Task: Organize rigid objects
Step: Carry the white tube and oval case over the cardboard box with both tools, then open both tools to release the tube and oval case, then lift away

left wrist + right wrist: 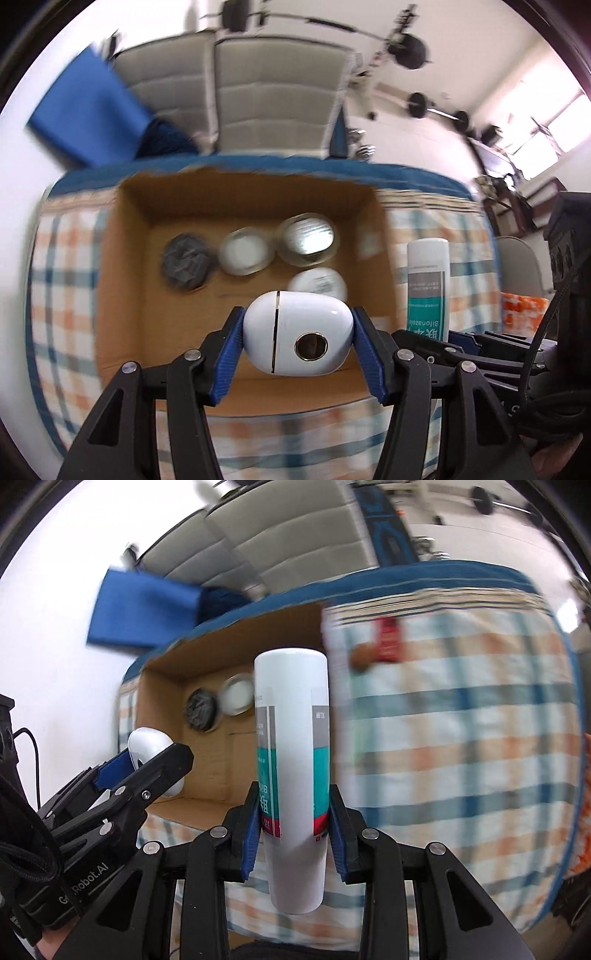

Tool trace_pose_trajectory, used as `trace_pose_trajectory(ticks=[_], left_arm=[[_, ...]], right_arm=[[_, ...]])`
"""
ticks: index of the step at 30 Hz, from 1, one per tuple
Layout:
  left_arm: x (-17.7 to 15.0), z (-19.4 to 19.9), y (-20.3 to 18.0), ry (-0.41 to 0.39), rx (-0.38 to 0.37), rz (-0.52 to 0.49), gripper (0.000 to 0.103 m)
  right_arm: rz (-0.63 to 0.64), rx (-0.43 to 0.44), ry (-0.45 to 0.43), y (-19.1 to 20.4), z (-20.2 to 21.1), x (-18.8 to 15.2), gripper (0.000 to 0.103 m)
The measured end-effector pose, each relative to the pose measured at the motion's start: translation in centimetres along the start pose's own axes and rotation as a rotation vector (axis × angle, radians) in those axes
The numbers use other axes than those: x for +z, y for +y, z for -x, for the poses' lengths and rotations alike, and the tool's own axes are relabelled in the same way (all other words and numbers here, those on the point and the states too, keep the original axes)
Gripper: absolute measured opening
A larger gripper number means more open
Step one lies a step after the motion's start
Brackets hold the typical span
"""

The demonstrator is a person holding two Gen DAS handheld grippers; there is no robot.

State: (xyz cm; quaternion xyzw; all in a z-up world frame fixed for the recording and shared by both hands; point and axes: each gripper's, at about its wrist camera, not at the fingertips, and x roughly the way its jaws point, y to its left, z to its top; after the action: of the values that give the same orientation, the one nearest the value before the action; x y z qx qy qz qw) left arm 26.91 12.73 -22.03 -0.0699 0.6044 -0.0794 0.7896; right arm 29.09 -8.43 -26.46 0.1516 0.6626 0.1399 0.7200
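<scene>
My left gripper (297,341) is shut on a white oval case (296,333) with a round metal button, held over the near part of an open cardboard box (122,266). The box holds a dark crumpled roll (187,259), a white-lidded jar (244,251), a clear tape roll (307,239) and a white round tin (318,283). My right gripper (292,825) is shut on a tall white bottle (293,746) with a teal label, upright, just right of the box (207,657). The bottle also shows in the left wrist view (428,284), and the left gripper shows in the right wrist view (147,764).
The box sits on a checked cloth (461,720) with a blue border. A red-labelled item (386,640) lies on the cloth behind the bottle. A blue cloth (88,110) and a grey padded headboard (273,99) are beyond the box. An orange patterned item (522,312) is at right.
</scene>
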Motion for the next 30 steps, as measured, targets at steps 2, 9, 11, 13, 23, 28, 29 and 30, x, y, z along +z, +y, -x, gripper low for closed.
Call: trace_pose_trajectory(ticks=[2,9,11,13,23,28,29,30], left_arm=[[-0.4,-1.2,3.3,0.034,0.010,0.044,0.054],[-1.0,-7.4,10.1,0.170,0.012,0.122,0.054],[-1.1,-9.0,11.0,0.196,0.015,0.127,0.054],[-1.1,-10.3,11.4,0.225,0.021,0.125,0.054],[-0.9,-14.3,12.2,0.309,-0.001,0.126,0.054],[-0.5,-15.4,12.1,0.329,0.006,0.116,0.054],[-0.3,-15.5,12.1,0.333,0.007,0.117,0.054],[-0.2,-15.5,12.1,0.336,0.009,0.115,0.054]], right_arm=[[0.020,0.005,0.031,3.2,-3.2,0.2,0.034],[0.027,-0.034,0.107,7.2,-12.5,0.4,0.034],[0.020,-0.051,0.132,7.4,-14.9,0.6,0.034],[0.008,-0.061,0.148,7.3,-16.6,0.8,0.035],[-0.043,-0.153,0.199,6.3,-22.0,1.7,0.035],[-0.041,-0.183,0.193,6.1,-22.8,2.1,0.035],[-0.044,-0.183,0.187,6.1,-22.8,2.1,0.035],[-0.041,-0.185,0.188,6.1,-22.9,2.3,0.035]])
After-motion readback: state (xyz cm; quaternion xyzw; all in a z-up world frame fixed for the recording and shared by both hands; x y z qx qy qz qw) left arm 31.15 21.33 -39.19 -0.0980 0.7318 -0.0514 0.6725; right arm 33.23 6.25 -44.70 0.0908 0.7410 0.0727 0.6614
